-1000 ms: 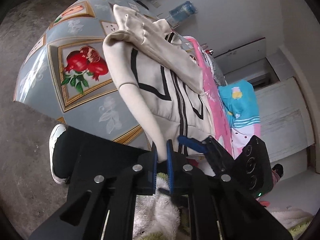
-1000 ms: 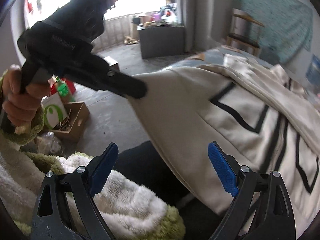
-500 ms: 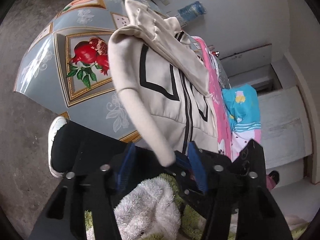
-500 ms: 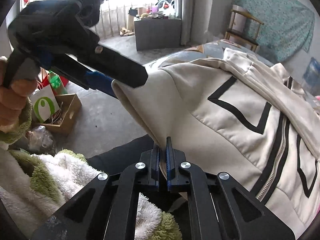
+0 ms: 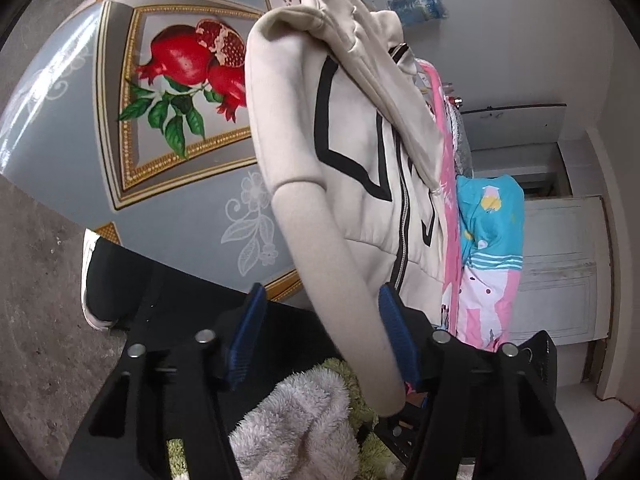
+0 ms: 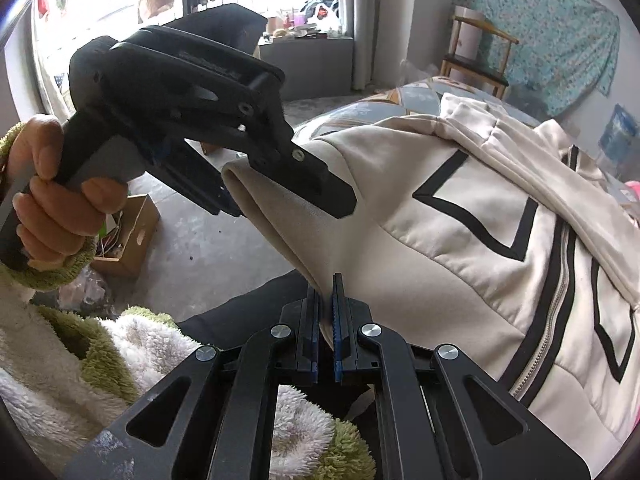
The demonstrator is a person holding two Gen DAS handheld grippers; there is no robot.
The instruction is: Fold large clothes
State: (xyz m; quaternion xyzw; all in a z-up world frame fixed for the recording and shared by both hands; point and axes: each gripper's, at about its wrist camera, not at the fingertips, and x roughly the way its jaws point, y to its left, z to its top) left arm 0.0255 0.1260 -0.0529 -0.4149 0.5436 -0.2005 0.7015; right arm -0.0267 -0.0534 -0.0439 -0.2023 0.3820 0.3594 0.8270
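A cream zip jacket with black stripes [image 5: 360, 160] [image 6: 460, 248] lies on a table covered by a blue-grey cloth with a pomegranate print [image 5: 160, 200]. Its sleeve [image 5: 332, 280] [image 6: 280, 224] hangs off the near edge. The sleeve runs between the pads of my left gripper [image 5: 320, 292] [image 6: 288, 208]. Those jaws are half apart and closing. A gap shows beside the left pad, so they are not gripping. My right gripper [image 6: 327, 280] is shut on the sleeve's lower edge, just below the left one.
Pink and blue clothes [image 5: 488, 220] are piled at the table's far side, with a water bottle [image 5: 416, 4] behind them. A wooden chair [image 6: 480, 56] stands by the wall and a cardboard box [image 6: 132, 232] sits on the floor. The person's shoe [image 5: 90, 280] is under the table edge.
The left gripper let go of the sleeve, opened partway and sank lower. The right gripper went from wide open to shut on the sleeve's edge.
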